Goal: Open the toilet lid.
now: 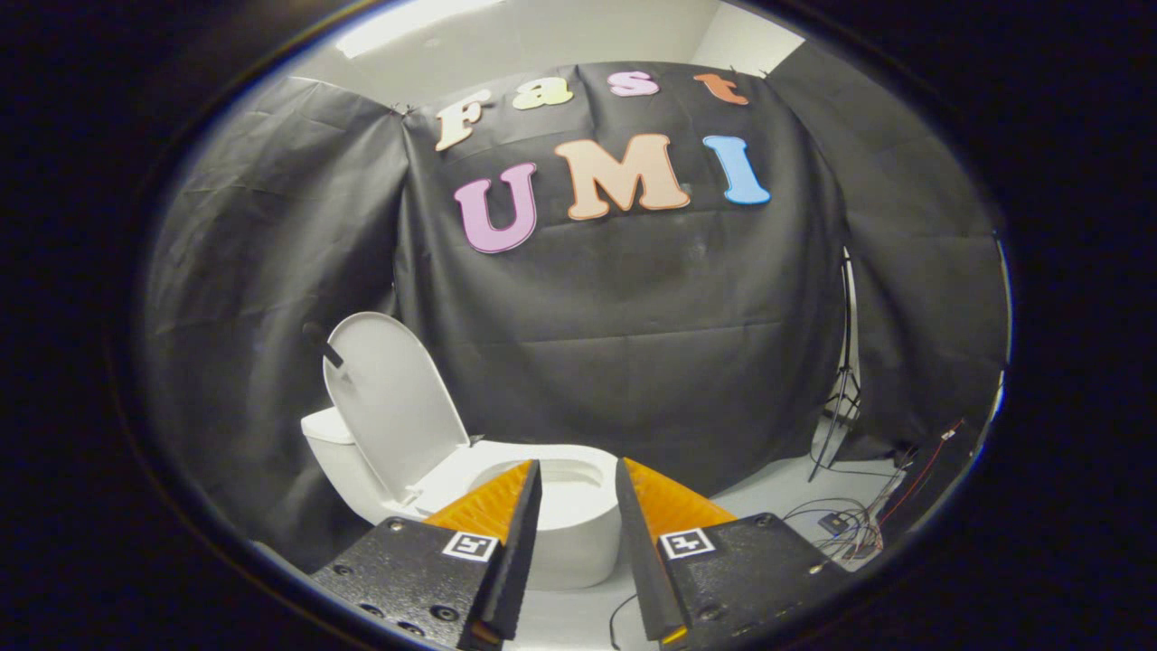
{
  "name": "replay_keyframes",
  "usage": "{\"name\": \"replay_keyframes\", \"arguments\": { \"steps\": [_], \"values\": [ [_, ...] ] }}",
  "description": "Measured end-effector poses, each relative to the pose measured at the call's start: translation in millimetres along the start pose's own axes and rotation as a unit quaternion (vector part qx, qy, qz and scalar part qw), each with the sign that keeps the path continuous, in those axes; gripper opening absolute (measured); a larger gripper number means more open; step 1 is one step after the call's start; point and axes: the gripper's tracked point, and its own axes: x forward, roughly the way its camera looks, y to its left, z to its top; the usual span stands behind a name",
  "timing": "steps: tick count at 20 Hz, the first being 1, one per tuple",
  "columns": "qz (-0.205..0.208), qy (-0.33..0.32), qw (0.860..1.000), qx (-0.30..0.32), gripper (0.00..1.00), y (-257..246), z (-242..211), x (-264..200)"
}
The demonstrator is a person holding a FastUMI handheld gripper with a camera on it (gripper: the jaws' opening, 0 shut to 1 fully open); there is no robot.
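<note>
A white toilet (pixel 560 529) stands on the floor ahead of my fingers, seen from its side. Its lid (pixel 389 407) stands raised, leaning back toward the tank (pixel 327 425) on the left. A small dark tab sticks out at the lid's upper edge (pixel 324 345). The seat rim and bowl opening (pixel 551 470) lie just beyond my fingertips. My gripper (pixel 578 475) hovers a little way off from the toilet, its fingers apart with a narrow gap and nothing between them.
Black cloth walls close the booth behind and beside the toilet. A light stand (pixel 841 398) rises at the right by the cloth. Loose cables and a small box (pixel 841 524) lie on the pale floor to the right of my fingers.
</note>
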Motion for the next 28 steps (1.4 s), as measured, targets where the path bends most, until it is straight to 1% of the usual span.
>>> {"name": "replay_keyframes", "arguments": {
  "steps": [5,7,11,15,21,25,28],
  "values": [
    [0.011,0.010,1.000,0.013,0.49,-13,-1,19],
    [0.015,0.014,1.000,0.015,0.53,-19,2,27],
    [0.025,0.015,0.999,0.014,0.53,-36,15,42],
    [0.035,0.011,0.999,0.010,0.53,-62,37,60],
    [0.046,-0.017,0.999,0.006,0.53,-109,78,88],
    [0.046,-0.015,0.999,0.005,0.53,-143,83,99],
    [0.040,-0.013,0.999,-0.003,0.53,-166,84,93]
  ]
}}
